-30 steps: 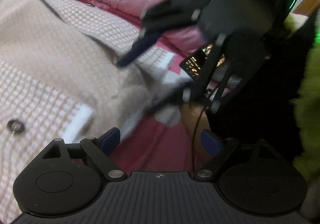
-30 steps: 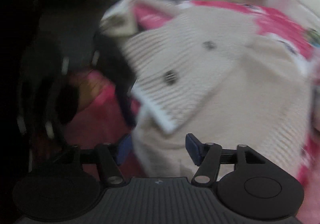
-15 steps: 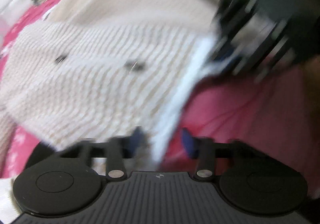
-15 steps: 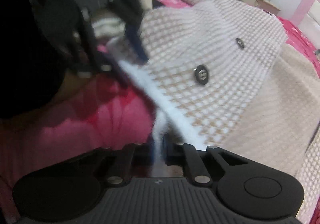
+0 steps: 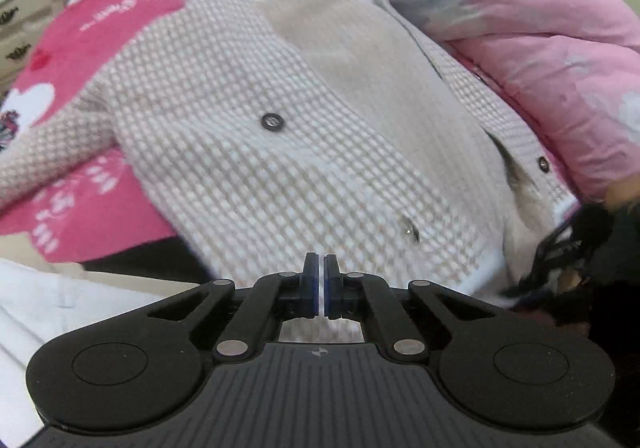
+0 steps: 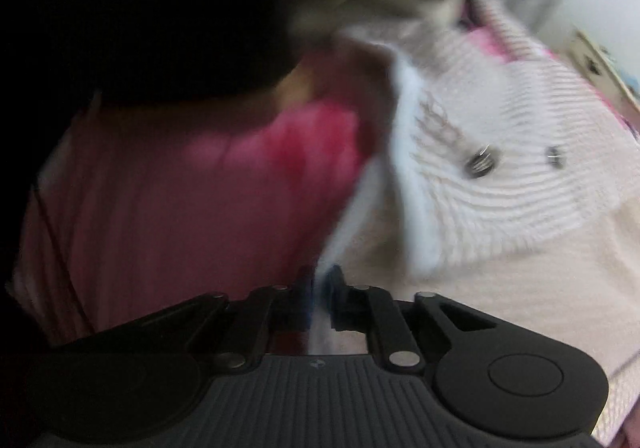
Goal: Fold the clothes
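Each claw (image 5: 321,280) (image 6: 320,288) is black ribbed plastic with silver pivot screws and blue fingertip pads (image 5: 310,280).

1. Blurred by motion across the whole right wrist view: cardigan (image 6: 500,175) weave smeared into streaks.
2. Cut off at the left edge, left of the cardigan (image 5: 280,151): dresser (image 5: 24,23).
3. Hidden in darkness above the cardigan hem: black mass (image 6: 140,7), unidentifiable.

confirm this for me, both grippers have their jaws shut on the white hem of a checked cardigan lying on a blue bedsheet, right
Not quite: the bedsheet is bright pink with white prints, not blue, as the left wrist view shows. The rest holds: the left gripper and the right gripper each have their jaws shut on the white hem of the checked cardigan.
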### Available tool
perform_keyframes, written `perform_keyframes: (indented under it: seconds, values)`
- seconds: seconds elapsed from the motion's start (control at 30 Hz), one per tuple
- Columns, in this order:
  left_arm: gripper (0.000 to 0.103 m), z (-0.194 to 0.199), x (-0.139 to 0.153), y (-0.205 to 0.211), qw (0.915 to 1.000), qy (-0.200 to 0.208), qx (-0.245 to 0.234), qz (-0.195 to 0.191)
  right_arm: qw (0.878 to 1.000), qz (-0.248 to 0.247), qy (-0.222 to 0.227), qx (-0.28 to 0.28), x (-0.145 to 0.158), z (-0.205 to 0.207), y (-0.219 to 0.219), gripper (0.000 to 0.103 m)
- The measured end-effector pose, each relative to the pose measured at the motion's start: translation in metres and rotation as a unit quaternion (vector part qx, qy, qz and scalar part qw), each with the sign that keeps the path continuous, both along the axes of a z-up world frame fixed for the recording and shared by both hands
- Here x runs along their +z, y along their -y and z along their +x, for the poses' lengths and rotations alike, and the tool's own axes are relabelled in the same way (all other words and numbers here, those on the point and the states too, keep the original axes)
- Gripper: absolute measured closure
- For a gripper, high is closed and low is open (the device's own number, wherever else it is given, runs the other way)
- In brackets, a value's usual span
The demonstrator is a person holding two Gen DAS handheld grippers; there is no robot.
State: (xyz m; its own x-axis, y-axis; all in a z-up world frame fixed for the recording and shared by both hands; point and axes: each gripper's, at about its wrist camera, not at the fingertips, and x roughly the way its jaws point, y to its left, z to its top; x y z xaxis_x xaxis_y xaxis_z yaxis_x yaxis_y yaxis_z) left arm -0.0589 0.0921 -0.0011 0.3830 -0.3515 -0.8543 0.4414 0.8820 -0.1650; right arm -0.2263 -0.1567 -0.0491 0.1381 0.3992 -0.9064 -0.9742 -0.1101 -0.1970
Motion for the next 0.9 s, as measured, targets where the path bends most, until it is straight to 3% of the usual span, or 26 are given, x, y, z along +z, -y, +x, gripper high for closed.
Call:
perform_keyframes:
  seconds: [0.07, 0.13, 0.23, 0.3, 0.33, 0.37, 0.43, 0.5, 0.6, 0.73, 0.9]
  values:
    - [0.102, -0.003, -0.001, 0.003, 0.9998, -0.001, -0.011, 0.014, 1.000, 0.002, 0.005, 0.002, 0.000, -0.003, 0.002, 0.079]
    - [0.102, -0.008, -0.008, 0.006, 0.9990, -0.018, -0.027, 0.031, 0.999, 0.003, -0.028, -0.019, 0.010, 0.006, 0.004, 0.067]
    - [0.100, -0.021, -0.025, 0.006, 0.9963, -0.052, -0.039, 0.056, 0.989, 0.031, -0.117, -0.083, 0.033, 0.033, 0.011, 0.050]
    - [0.092, -0.029, -0.030, 0.003, 0.9958, -0.073, -0.024, 0.051, 0.965, 0.079, -0.188, -0.162, 0.050, 0.066, 0.021, 0.047]
    - [0.083, -0.031, -0.032, 0.000, 0.9958, -0.080, -0.011, 0.044, 0.949, 0.103, -0.218, -0.203, 0.054, 0.084, 0.027, 0.044]
    - [0.076, -0.033, -0.033, -0.001, 0.9959, -0.081, 0.001, 0.039, 0.931, 0.126, -0.241, -0.244, 0.057, 0.102, 0.032, 0.042]
    - [0.072, -0.037, -0.032, -0.001, 0.9963, -0.073, 0.015, 0.043, 0.890, 0.165, -0.281, -0.320, 0.060, 0.139, 0.041, 0.038]
    - [0.070, -0.033, -0.031, 0.001, 0.9961, -0.069, 0.028, 0.047, 0.858, 0.181, -0.295, -0.379, 0.058, 0.174, 0.042, 0.038]
    - [0.069, -0.018, -0.025, 0.005, 0.9951, -0.066, 0.054, 0.050, 0.834, 0.174, -0.299, -0.431, 0.061, 0.218, 0.038, 0.038]
    - [0.047, 0.025, -0.018, -0.001, 0.9886, -0.035, 0.139, 0.044, 0.825, 0.163, -0.272, -0.468, 0.064, 0.275, 0.020, 0.037]
    - [0.046, 0.069, -0.030, -0.024, 0.9655, -0.031, 0.257, 0.028, 0.807, 0.168, -0.246, -0.509, 0.063, 0.353, -0.010, 0.035]
